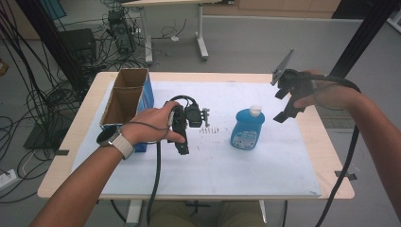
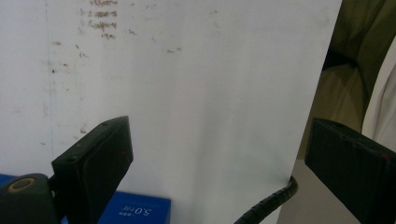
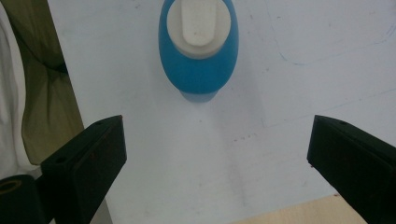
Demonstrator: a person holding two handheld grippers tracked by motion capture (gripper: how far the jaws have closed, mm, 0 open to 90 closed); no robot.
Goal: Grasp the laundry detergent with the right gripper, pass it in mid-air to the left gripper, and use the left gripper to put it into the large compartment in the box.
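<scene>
Bottle (image 1: 247, 129): blue, white cap, standing upright on the white sheet (image 1: 265, 161) that covers the table (image 1: 331, 142), right of centre. Untouched by either tool.

Right hand-held gripper (image 1: 287, 101): raised above the table's right edge, well apart from the bottle; in the right gripper view its jaws are spread wide, with the bottle (image 3: 198, 46) framed between and beyond them.

Left hand-held gripper (image 1: 182, 137): low over the sheet, between the cardboard box (image 1: 126, 97) and the bottle, jaws spread, nothing between them.

Step judged: approach, pre-grasp, right side leading.

Next move calls for: descend toward the bottle body, keep the jaws straddling it, close only once both pads flank it. The bottle's rounded sides may let it slip or tip.
</scene>
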